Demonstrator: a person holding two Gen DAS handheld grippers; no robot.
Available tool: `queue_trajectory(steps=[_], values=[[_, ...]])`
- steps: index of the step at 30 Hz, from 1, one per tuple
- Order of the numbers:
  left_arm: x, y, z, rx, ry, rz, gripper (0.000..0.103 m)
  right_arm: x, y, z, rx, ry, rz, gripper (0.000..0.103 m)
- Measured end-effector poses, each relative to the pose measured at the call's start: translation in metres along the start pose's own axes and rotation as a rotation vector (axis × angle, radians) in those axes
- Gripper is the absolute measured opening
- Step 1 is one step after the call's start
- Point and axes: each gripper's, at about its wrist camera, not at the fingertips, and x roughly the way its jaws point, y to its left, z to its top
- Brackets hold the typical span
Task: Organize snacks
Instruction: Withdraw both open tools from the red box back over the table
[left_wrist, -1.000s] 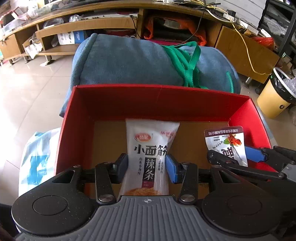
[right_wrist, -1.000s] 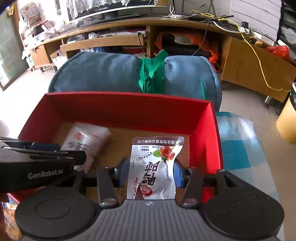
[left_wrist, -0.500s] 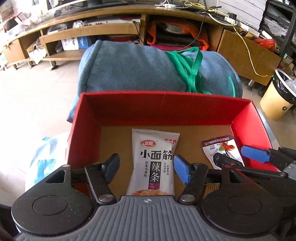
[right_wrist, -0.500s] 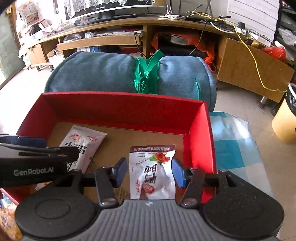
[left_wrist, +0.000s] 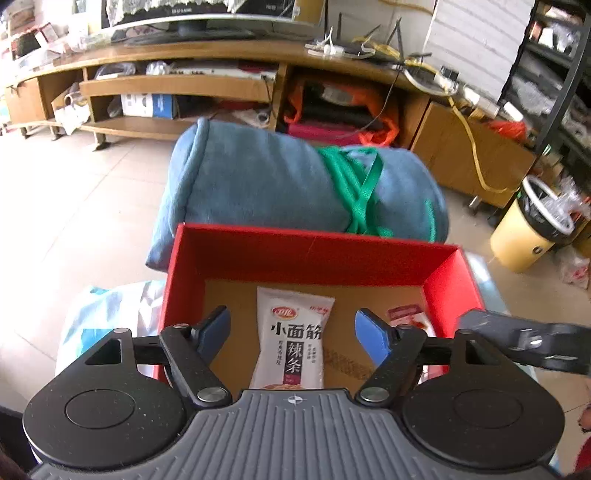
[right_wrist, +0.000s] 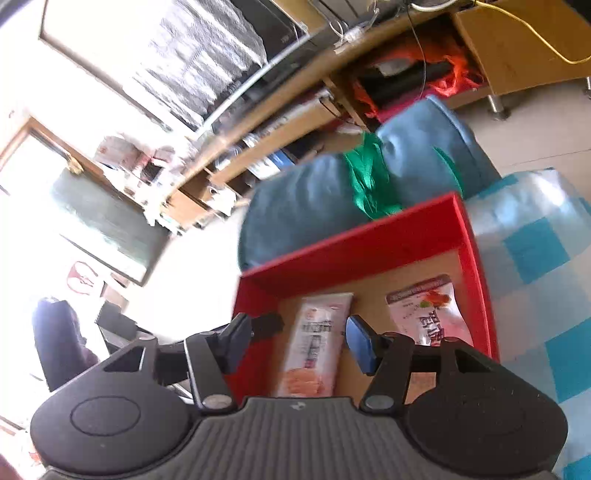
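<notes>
rolled blue fabric bundle tied with green strap (left_wrist: 280, 184) – behind box | open red cardboard box (left_wrist: 314, 251) – holds both packets | white noodle-snack packet (left_wrist: 291, 336) – flat, long axis along left gripper (left_wrist: 293, 332), below it, untouched; jaws opening | white-red pouch (right_wrist: 428, 310) – beside right wall | right gripper (right_wrist: 295, 341) – jaws opening, empty
</notes>
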Motion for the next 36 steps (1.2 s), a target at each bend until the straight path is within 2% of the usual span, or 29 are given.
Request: queue_trajectory(steps=[4,6,14,20,30,36], values=[[-0.015,0.004,-0.002,-0.014,-0.024,-0.023,0.08,-0.019,0.008,-0.006,0.037,-0.042,0.053,0.052],[-0.022,0.004,-0.003,-0.022,-0.028,-0.043,0.081,-0.026,0.009,-0.009,0.051,-0.034,0.09,0.053],[-0.042,-0.002,-0.017,-0.007,-0.046,-0.077,0.083,-0.045,0.006,-0.028,0.076,-0.029,0.095,0.054],[-0.051,-0.003,-0.039,0.016,-0.022,-0.078,0.084,-0.057,0.0,-0.045,0.068,-0.022,0.035,0.057],[-0.066,0.009,-0.085,0.033,0.037,-0.062,0.086,-0.066,0.005,-0.083,-0.031,0.028,-0.164,0.057],[-0.067,0.024,-0.109,0.023,0.077,-0.034,0.086,-0.068,0.01,-0.107,-0.078,0.069,-0.204,0.057]])
